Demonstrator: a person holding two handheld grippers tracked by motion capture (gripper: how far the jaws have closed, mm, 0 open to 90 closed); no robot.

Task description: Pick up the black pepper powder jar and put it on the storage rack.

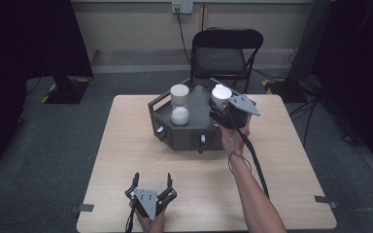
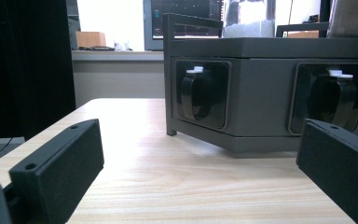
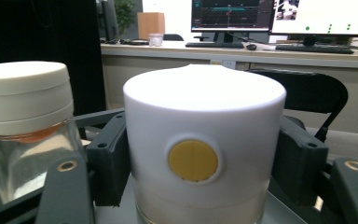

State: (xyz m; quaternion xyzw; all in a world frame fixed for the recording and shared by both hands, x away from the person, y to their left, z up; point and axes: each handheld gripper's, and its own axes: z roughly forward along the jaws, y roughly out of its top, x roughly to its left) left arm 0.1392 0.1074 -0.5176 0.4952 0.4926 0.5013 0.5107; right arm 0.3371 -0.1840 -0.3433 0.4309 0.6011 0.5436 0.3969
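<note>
Pale wood table: carries a dark grey tray-topped box at its 12 o'clock edge.
Box front: two recessed black toggle knobs with white tips, facing the person.
White-capped jar: stands at the tray's 3 o'clock side; yellow round dot on the cap, no writing legible.
Second jar: clear glass, cream lid, white powder inside, at the tray's 9 o'clock side, apart from the first.
Right gripper: jaws pressed against both flanks of the white-capped jar.
Left gripper: at the table's 6 o'clock edge, jaws spread wide, nothing between them.
Labels: none readable anywhere.
</note>
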